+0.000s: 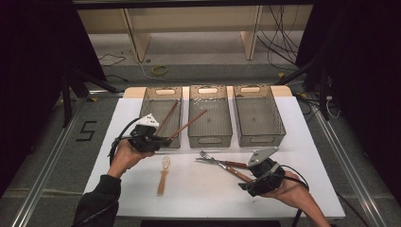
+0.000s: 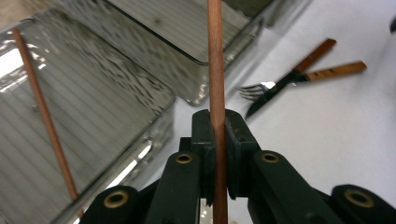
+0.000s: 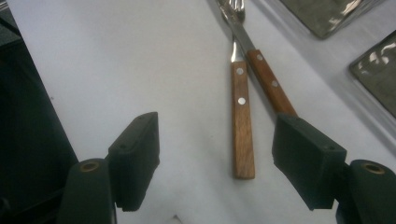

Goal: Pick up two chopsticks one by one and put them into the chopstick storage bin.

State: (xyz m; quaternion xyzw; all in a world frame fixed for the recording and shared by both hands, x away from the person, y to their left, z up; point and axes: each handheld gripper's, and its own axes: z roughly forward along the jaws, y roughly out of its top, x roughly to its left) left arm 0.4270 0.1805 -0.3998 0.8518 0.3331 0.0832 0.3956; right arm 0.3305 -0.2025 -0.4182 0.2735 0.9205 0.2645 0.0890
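Wooden and thin, the reddish-brown chopstick (image 2: 215,70) sits clamped between the fingers (image 2: 201,140) of the left gripper (image 1: 163,140), which are pressed tight on it low on its shaft; in the high view its free end reaches up over the near edge of the middle clear plastic bin (image 1: 210,118), while a 2nd reddish-brown chopstick (image 1: 168,116) already leans inside the left clear plastic bin (image 1: 161,116). Such a stick should be very light and stiff, but round and smooth, so I judge it could roll or pivot in a pinch taken this far from its middle. The right gripper (image 1: 249,182) hovers low over the white desk (image 1: 142,189) with its fingers (image 3: 135,156) spread wide and nothing between the pads, though the wood-handled steel fork (image 3: 242,116) lies in the gap below them and the wood-handled steel knife (image 3: 271,86) crosses it, the 2 handles touching near the blades. Both look heavier and rigid, with riveted wooden grips that should hold better than the slick metal; taking the fork mid-handle, clear of the knife, seems the safer hold. Near the left hand a pale wooden spoon-like utensil (image 1: 164,175) lies flat on the desk, and a 3rd clear plastic bin (image 1: 257,116) stands at the right.
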